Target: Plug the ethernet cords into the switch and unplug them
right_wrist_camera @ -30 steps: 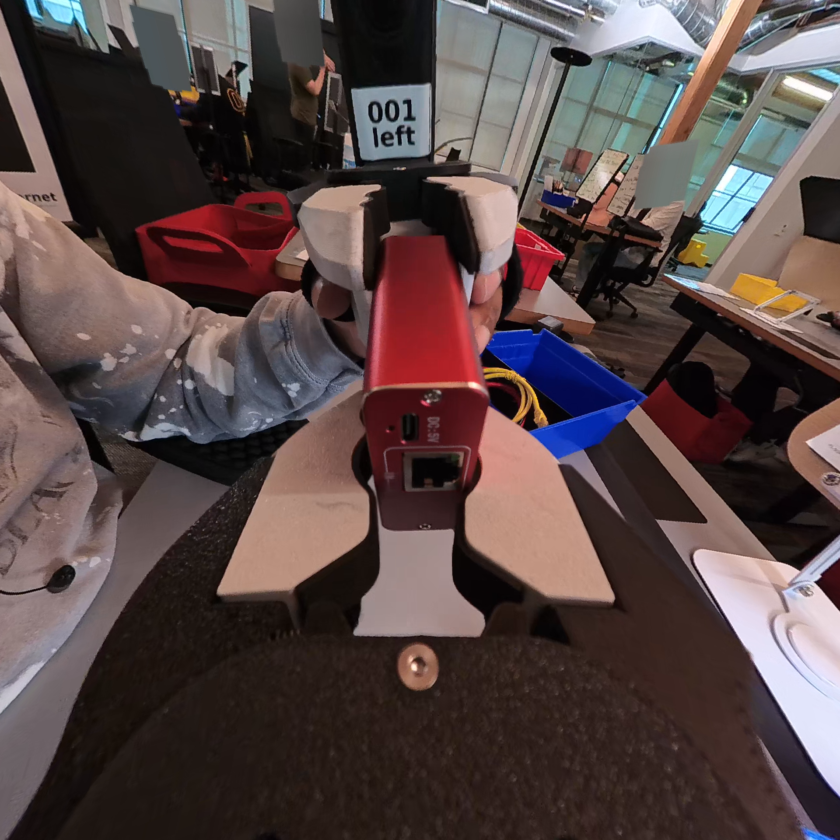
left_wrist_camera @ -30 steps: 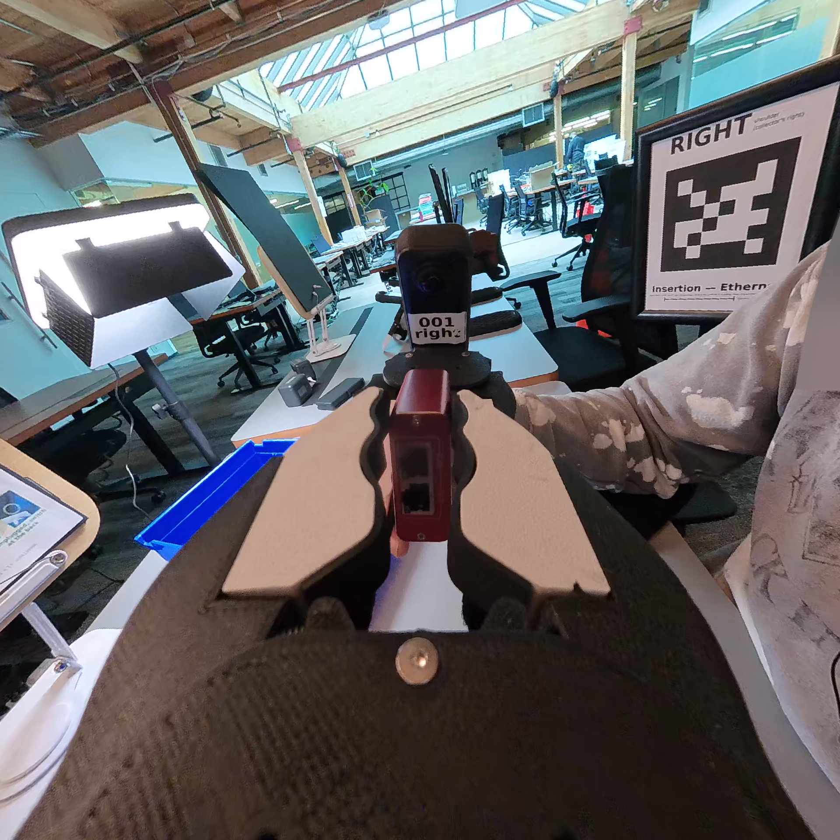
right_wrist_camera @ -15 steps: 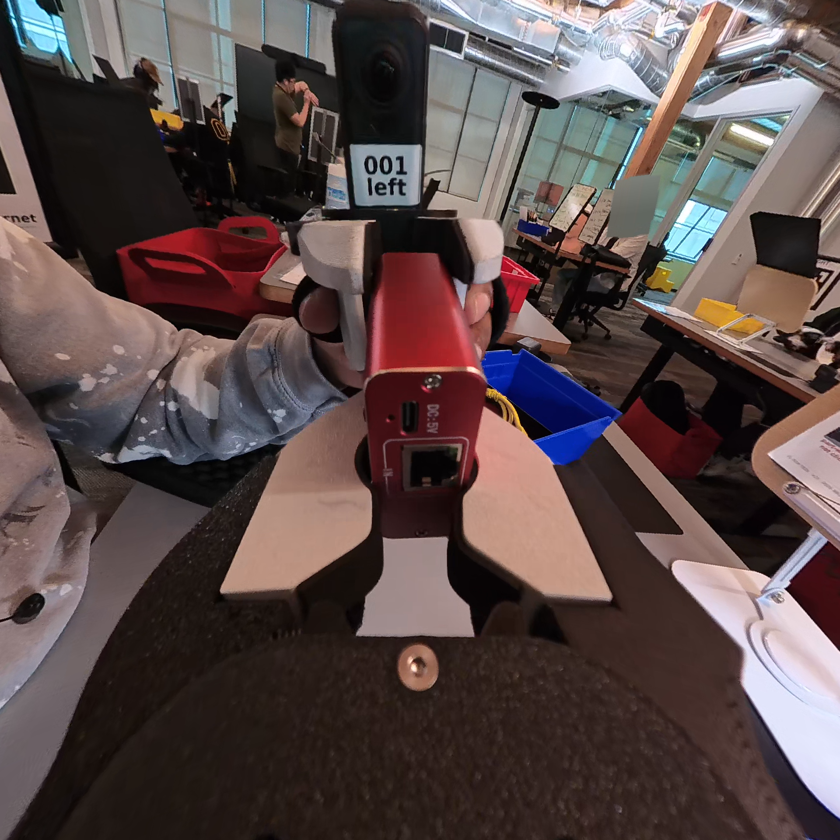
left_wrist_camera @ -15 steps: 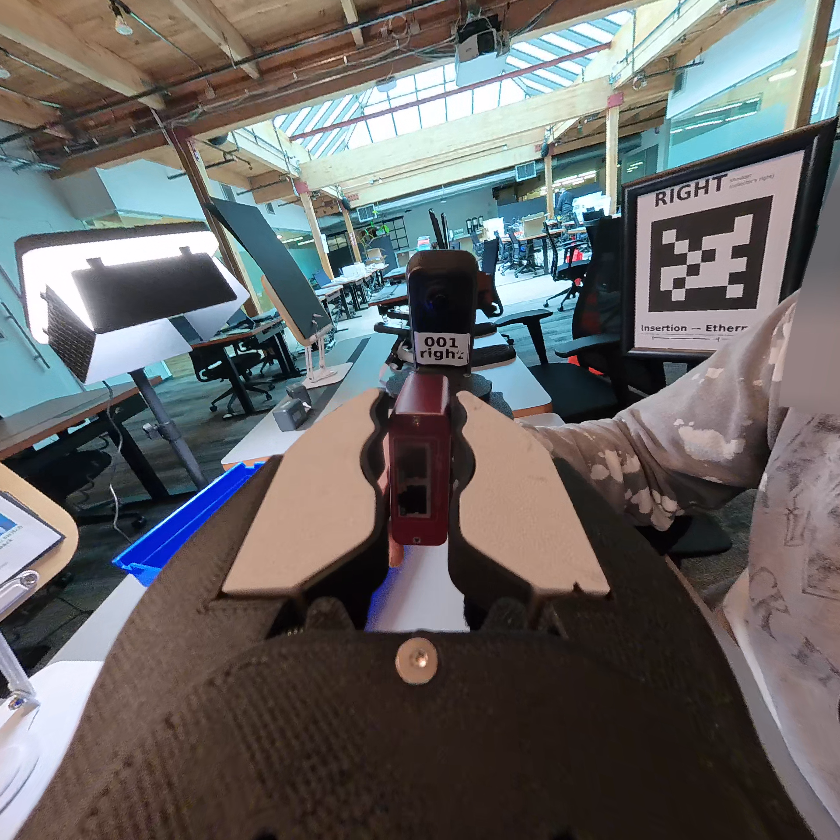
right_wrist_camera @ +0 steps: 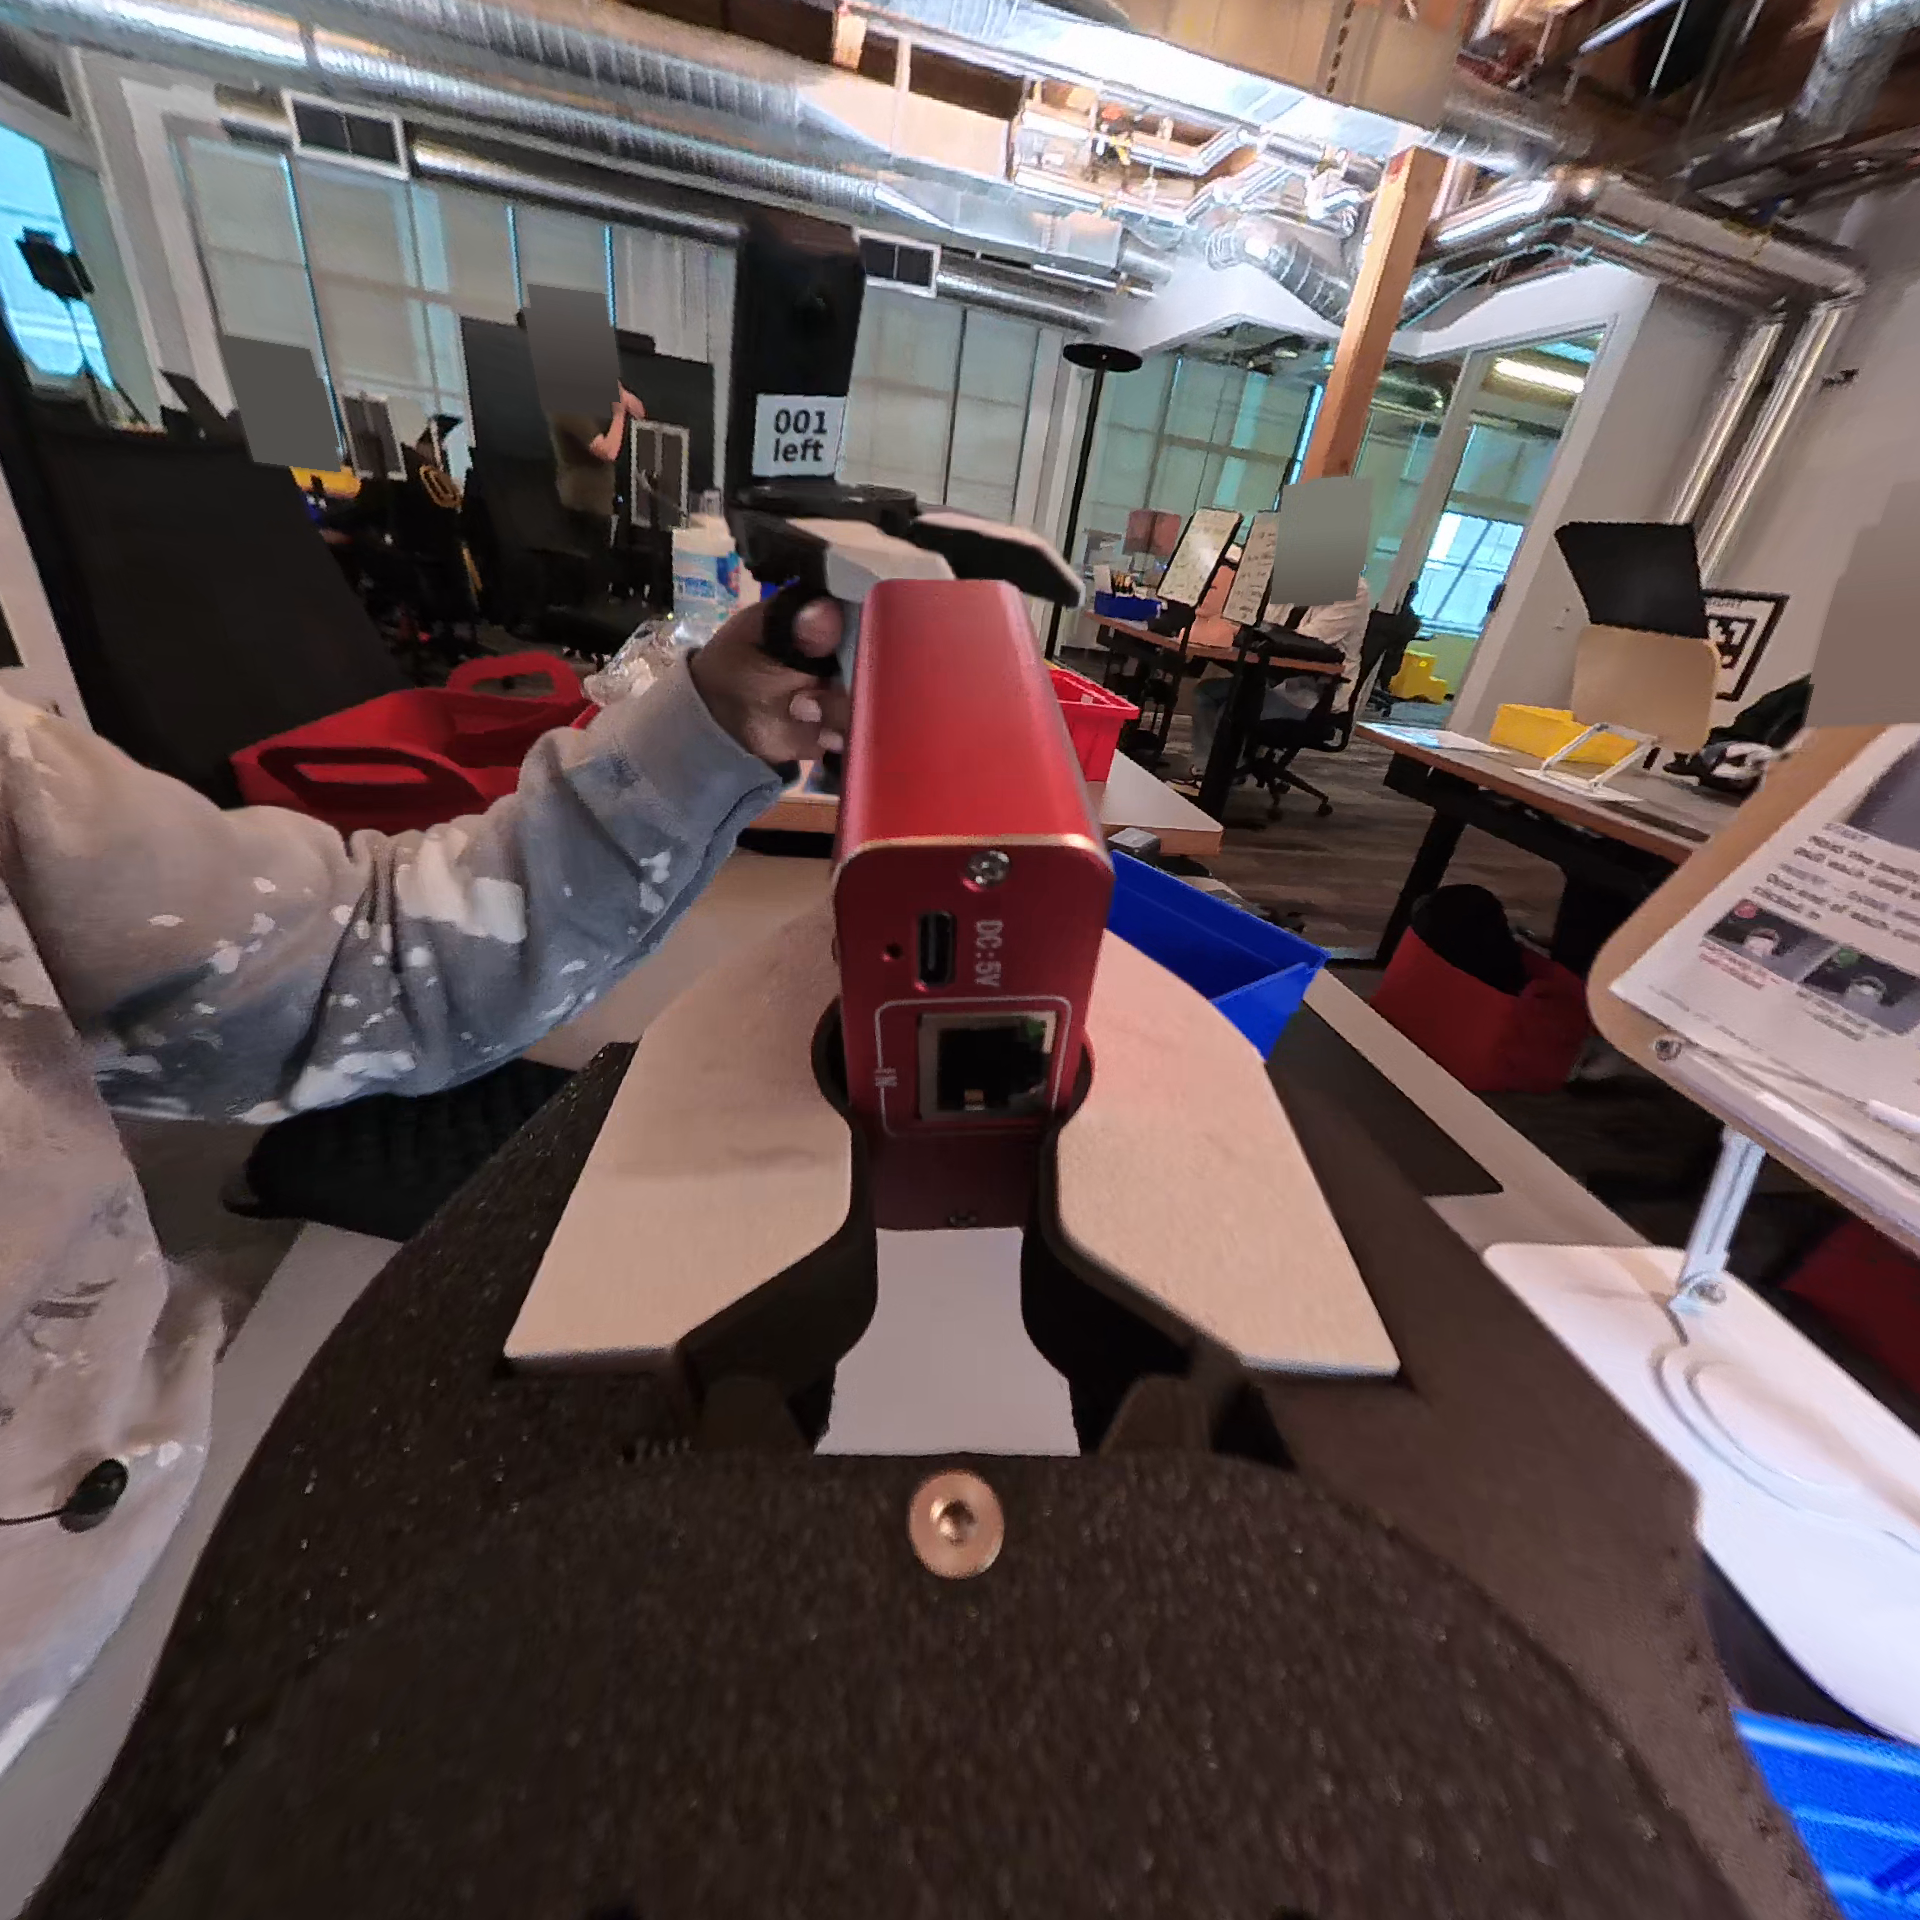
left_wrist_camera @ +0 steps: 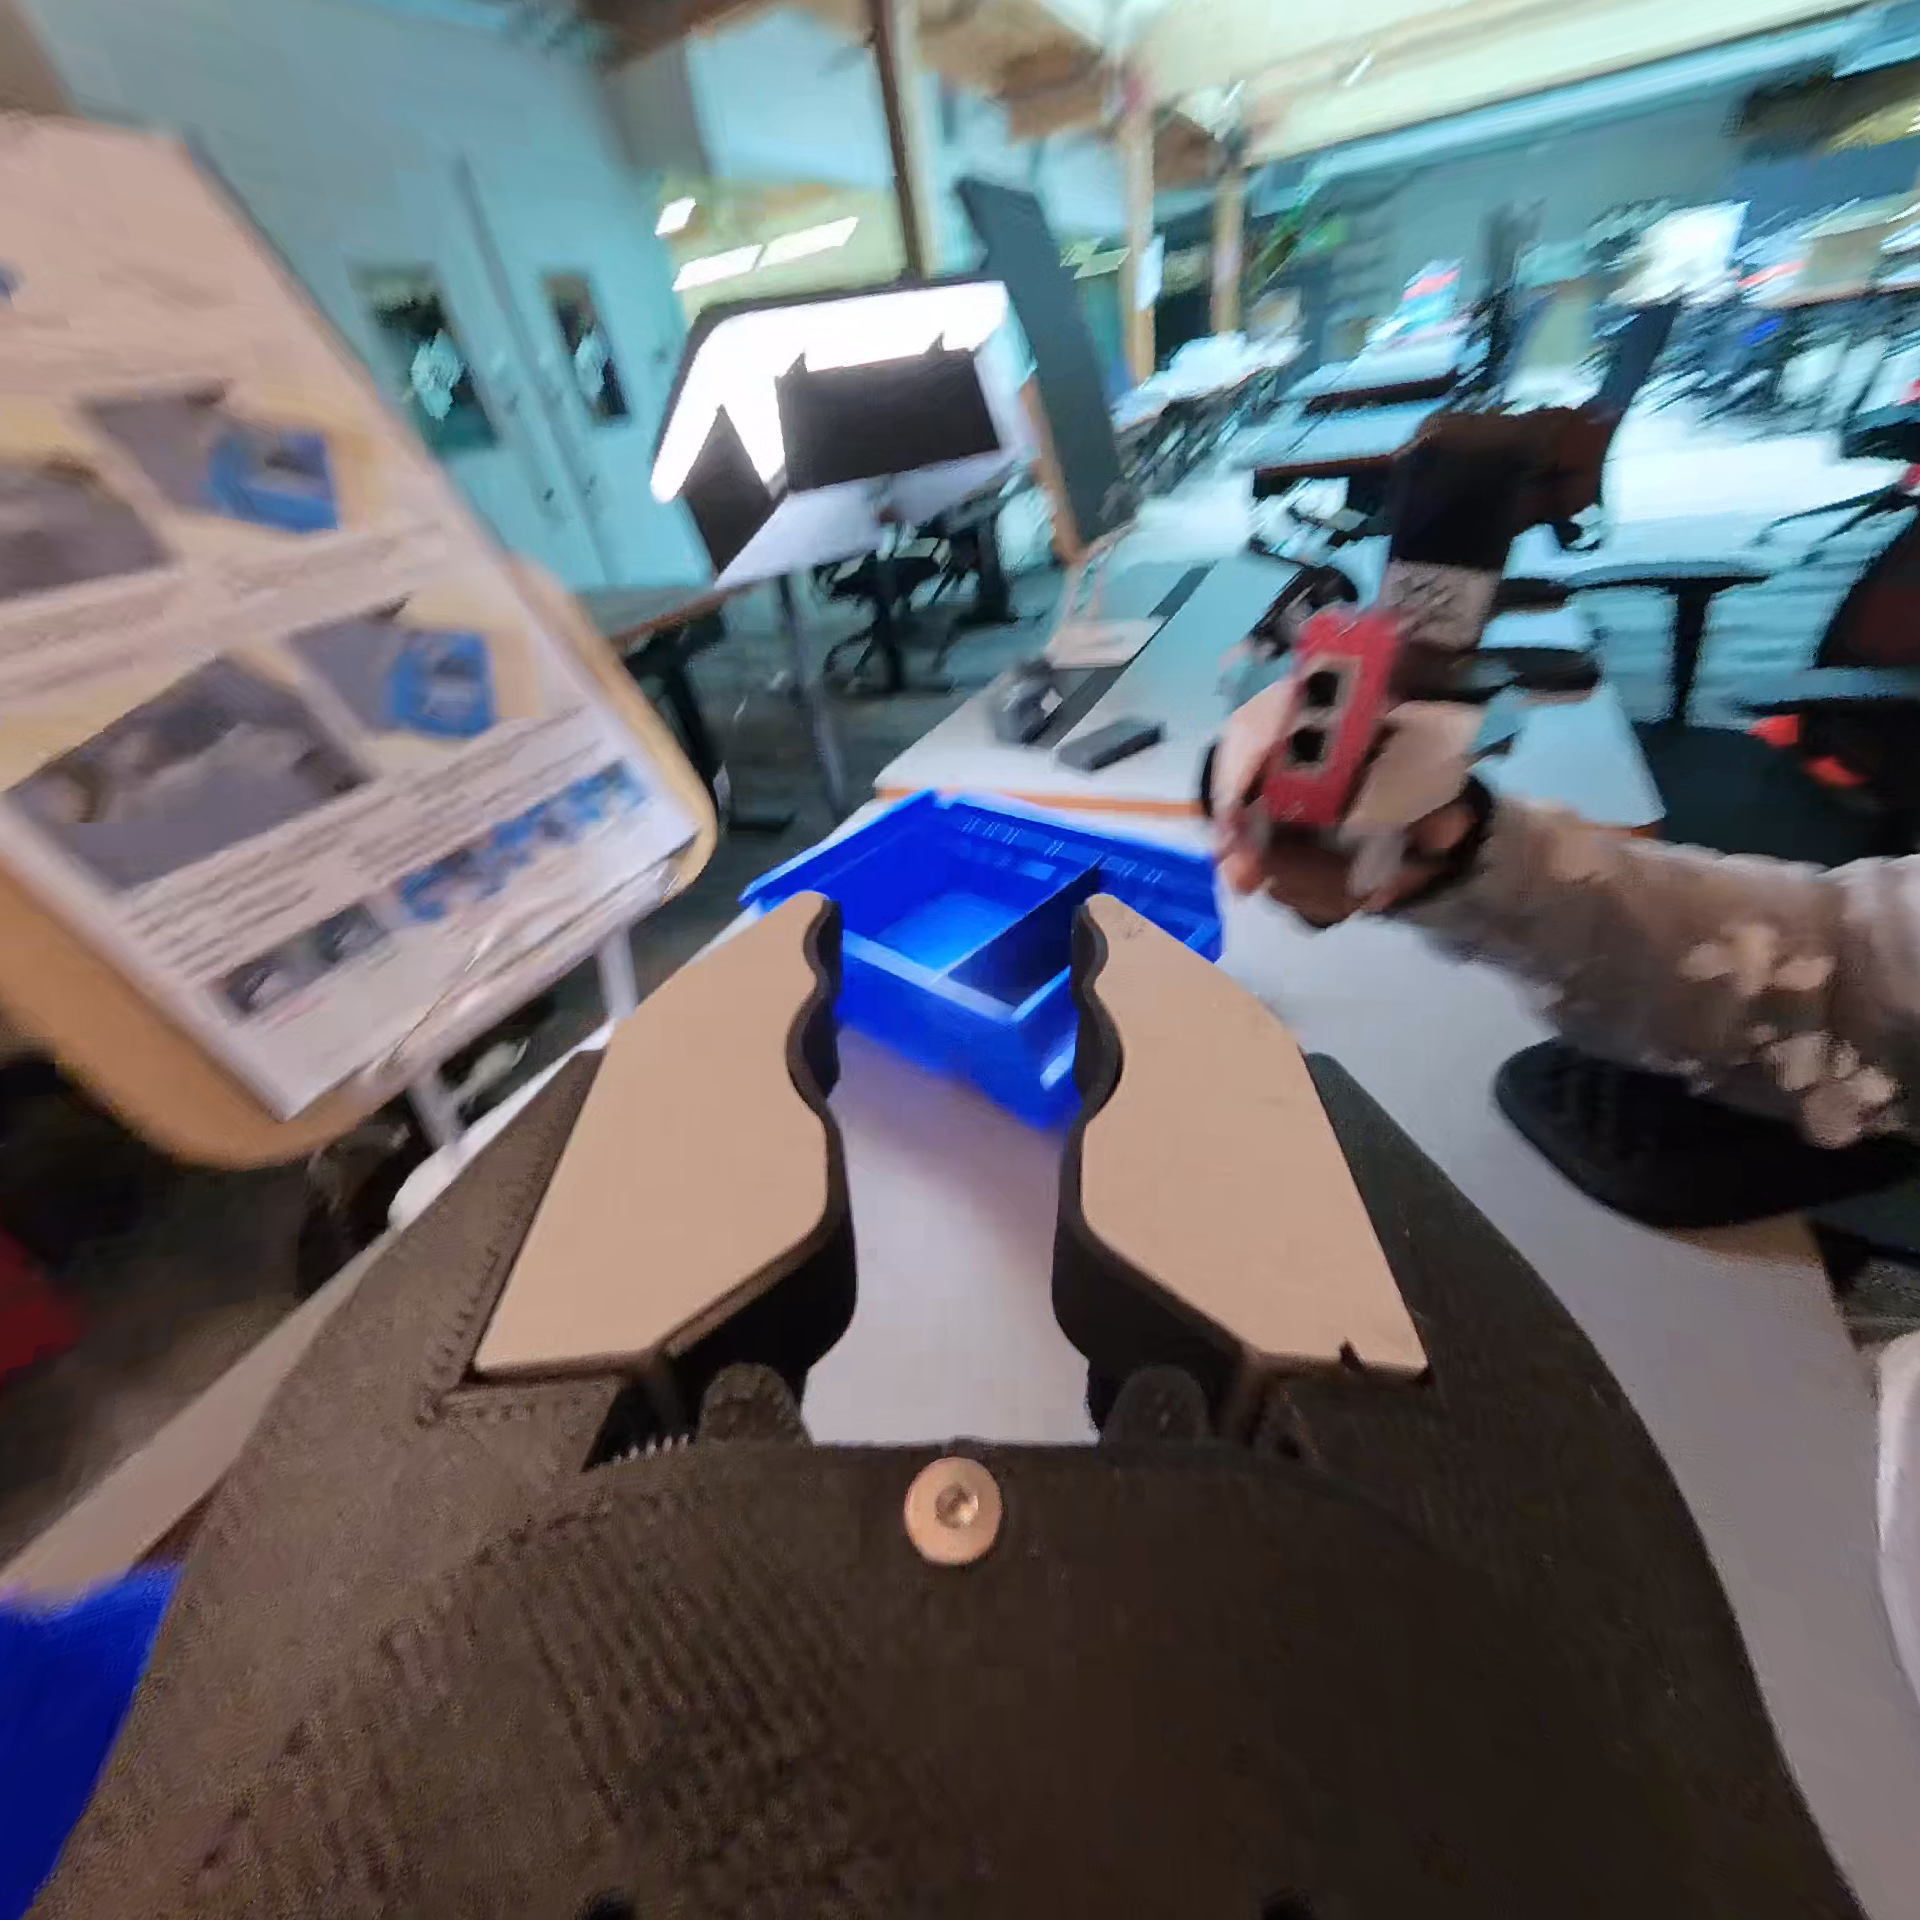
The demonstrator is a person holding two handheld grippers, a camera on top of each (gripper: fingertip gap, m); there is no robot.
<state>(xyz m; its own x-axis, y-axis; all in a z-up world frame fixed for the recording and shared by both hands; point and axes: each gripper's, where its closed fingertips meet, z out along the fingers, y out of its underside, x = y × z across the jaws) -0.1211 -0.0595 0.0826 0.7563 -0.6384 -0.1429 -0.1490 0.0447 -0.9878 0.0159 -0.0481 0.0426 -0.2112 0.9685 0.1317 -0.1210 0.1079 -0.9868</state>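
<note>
The red switch (right_wrist_camera: 966,831) is a small metal box, held off the table between my right gripper's (right_wrist_camera: 956,1049) shut fingers, one port end facing the camera. In the left wrist view the switch (left_wrist_camera: 1330,727) shows its two-port end at upper right, in the right gripper (left_wrist_camera: 1351,790). My left gripper (left_wrist_camera: 951,935) is open and empty and points at a blue bin (left_wrist_camera: 935,1029) on the white table. In the right wrist view the left gripper (right_wrist_camera: 914,551) is just behind the switch's far end, apart from it. No ethernet cord shows.
An instruction board on a stand (left_wrist_camera: 260,675) is close on the left of the left gripper; it also shows at right in the right wrist view (right_wrist_camera: 1787,935), with its white base (right_wrist_camera: 1766,1455). Red bins (right_wrist_camera: 416,748) stand behind. A person's sleeve (left_wrist_camera: 1714,956) crosses the right.
My left gripper has let go of the switch, opened, and swung away to the left toward the blue bin. My right gripper still holds the switch.
</note>
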